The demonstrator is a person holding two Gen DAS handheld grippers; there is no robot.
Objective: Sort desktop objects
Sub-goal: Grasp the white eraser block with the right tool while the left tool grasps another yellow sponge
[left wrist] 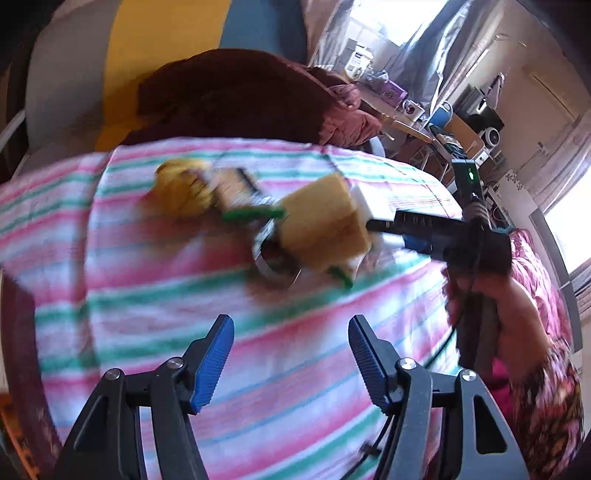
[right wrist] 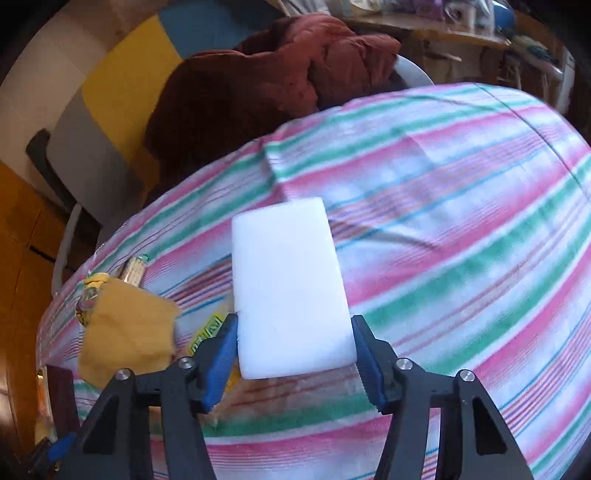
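Bright windows (left wrist: pixel 388 18) light a cluttered room with a striped wall (right wrist: pixel 110 85).
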